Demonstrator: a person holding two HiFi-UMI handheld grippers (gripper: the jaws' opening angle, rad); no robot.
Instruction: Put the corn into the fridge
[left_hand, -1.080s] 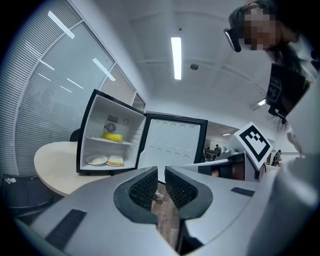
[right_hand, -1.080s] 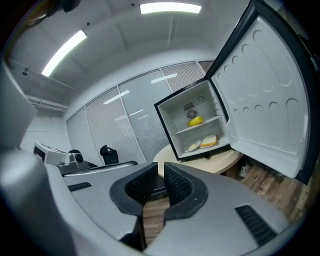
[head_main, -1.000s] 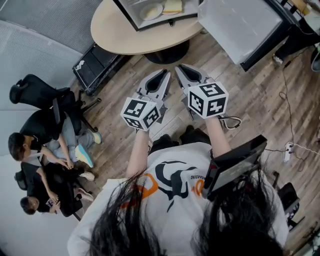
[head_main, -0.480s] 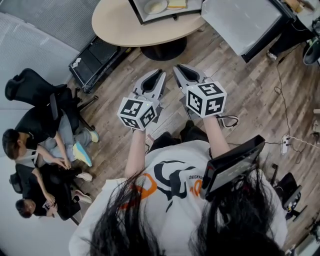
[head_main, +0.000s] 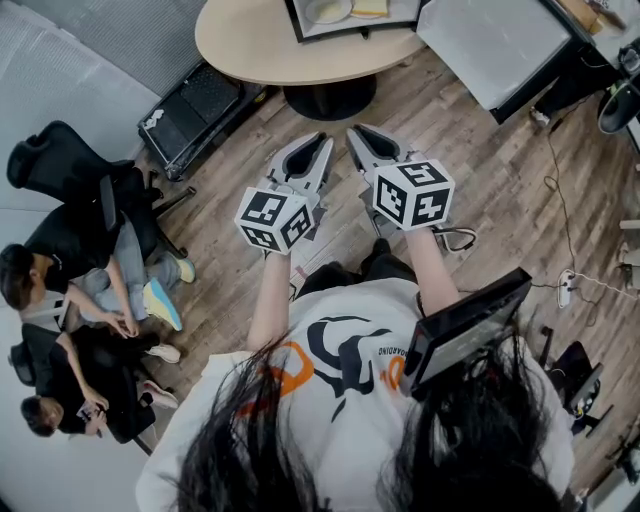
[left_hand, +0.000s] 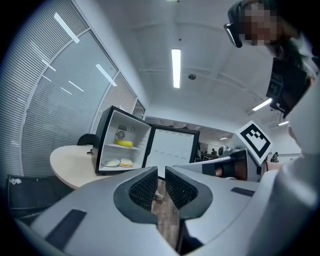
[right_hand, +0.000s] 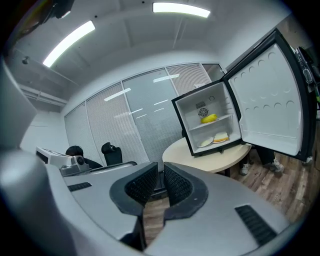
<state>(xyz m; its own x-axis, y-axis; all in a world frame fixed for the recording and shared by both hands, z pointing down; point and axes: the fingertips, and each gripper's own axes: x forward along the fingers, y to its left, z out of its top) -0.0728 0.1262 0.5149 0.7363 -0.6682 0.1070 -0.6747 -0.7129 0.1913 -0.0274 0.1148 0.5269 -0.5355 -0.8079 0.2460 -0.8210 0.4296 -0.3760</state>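
From the head view, the person stood on the wood floor (head_main: 480, 170) facing a round table (head_main: 250, 50) that bore a small fridge (head_main: 360, 30), its door (head_main: 495, 45) swung wide. The left gripper (head_main: 318, 142) and the right gripper (head_main: 365, 135) were held side by side at chest height, well short of the table. Neither carried anything. Only the fridge's lower shelf showed here, with a plate (head_main: 328, 10) and a slice of bread (head_main: 368, 6); the upper shelf was cut off by the frame, so the corn could not be seen. Two seated people (head_main: 60, 290) and an office chair (head_main: 60, 170) were off to the left.

In the left gripper view, the jaws stood nearly together – only a thin slit between the ribbed pads (left_hand: 145, 187), and nothing but floor showing through it. Beyond them the open fridge faced the camera, and the corn (left_hand: 124, 143), a long yellow shape, lay on the upper shelf above the plate and bread.

The right gripper view gave the same reading: pads (right_hand: 141, 186) all but touching, empty between. The yellow corn (right_hand: 209, 118) sat on the upper shelf inside the fridge, apart from the things below it.

Judged from this, the main work looked done – the corn was already inside and both grippers were free. What seemed left, if anything, was shutting the door, though the task sentence did not ask for it.
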